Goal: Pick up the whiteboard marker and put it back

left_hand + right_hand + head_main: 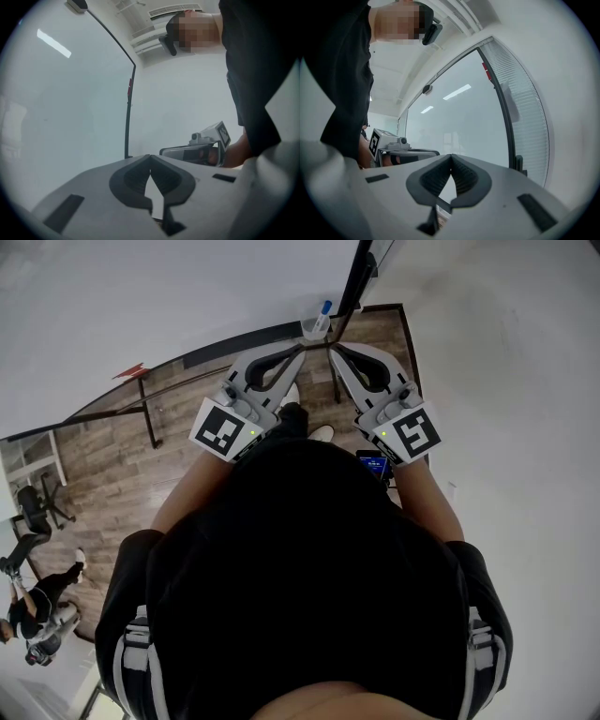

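left tongs (150,156) closed, empty | right tongs (451,155) closed, empty | marker (323,314) apparently in holder (314,332)

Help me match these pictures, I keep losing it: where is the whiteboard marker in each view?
Head view: whiteboard marker, top centre, blue cap.
Left gripper view: not in it.
Right gripper view: not in it.
Shared landmark: the left gripper, in all three views.

Left tongs (298,351) and right tongs (337,347) closed, empty, held side by side, tips angled together
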